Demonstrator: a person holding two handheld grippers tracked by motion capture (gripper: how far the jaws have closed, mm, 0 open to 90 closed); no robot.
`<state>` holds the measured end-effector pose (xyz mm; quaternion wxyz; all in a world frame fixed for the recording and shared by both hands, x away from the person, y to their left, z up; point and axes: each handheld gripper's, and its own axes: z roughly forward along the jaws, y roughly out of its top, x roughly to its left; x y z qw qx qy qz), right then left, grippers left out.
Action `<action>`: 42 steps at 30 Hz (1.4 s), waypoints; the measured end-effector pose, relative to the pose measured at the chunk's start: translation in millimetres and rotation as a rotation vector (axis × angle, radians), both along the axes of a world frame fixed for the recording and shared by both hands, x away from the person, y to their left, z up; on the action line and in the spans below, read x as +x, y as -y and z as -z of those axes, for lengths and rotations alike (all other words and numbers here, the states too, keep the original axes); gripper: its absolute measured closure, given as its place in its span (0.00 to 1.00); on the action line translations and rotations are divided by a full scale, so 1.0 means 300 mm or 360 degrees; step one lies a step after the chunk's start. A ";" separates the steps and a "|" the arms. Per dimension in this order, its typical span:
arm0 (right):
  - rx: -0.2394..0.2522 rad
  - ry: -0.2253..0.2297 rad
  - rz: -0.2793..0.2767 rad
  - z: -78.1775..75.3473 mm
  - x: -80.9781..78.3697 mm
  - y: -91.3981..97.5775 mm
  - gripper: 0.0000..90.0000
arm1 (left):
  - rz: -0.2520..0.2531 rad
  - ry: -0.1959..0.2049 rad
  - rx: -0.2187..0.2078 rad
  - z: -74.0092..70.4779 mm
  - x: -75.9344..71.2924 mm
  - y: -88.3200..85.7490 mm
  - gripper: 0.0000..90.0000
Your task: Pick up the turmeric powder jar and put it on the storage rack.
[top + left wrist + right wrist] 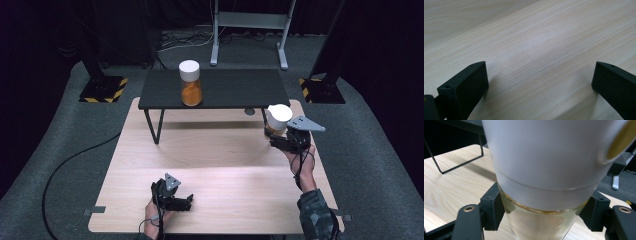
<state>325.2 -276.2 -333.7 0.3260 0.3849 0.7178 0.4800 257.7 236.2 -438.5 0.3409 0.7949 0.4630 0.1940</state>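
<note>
Nearest, left tongs (187, 201) spread wide, low over the bare wooden bench (225, 165). Farther right, right tongs (544, 213) pinching a white-capped jar (541, 225) by its glass body under the cap, lifted near the bench's right edge. Beyond, second jar (190, 83) upright on a black shelf (240, 90).

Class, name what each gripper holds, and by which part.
The right gripper grips a white-lidded jar by its glass body just below the lid. The left gripper is open, holding nothing.
</note>
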 end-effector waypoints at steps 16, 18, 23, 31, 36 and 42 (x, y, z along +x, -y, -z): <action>-0.0008 0.0031 -0.0019 -0.086 0.036 -0.003 0.33 | 0.0000 0.0000 0.0000 0.000 0.000 0.000 0.00; 0.0001 0.0036 -0.0024 -0.097 0.041 -0.001 0.33 | 0.0000 0.0000 0.0000 0.000 0.000 0.000 0.00; -0.0001 0.0035 -0.0022 -0.118 0.055 -0.002 0.33 | 0.0000 0.0000 0.0001 0.000 0.000 0.000 0.00; 0.0003 0.0030 -0.0040 -0.156 0.087 -0.012 0.33 | 0.0000 0.0000 0.0001 0.000 0.000 0.000 0.00; 0.0002 0.0027 -0.0054 -0.193 0.107 -0.023 0.33 | 0.0000 0.0000 0.0000 0.000 0.000 0.000 0.00; -0.0005 0.0033 -0.0066 -0.234 0.125 -0.035 0.33 | 0.0000 0.0000 0.0001 0.000 0.000 0.000 0.00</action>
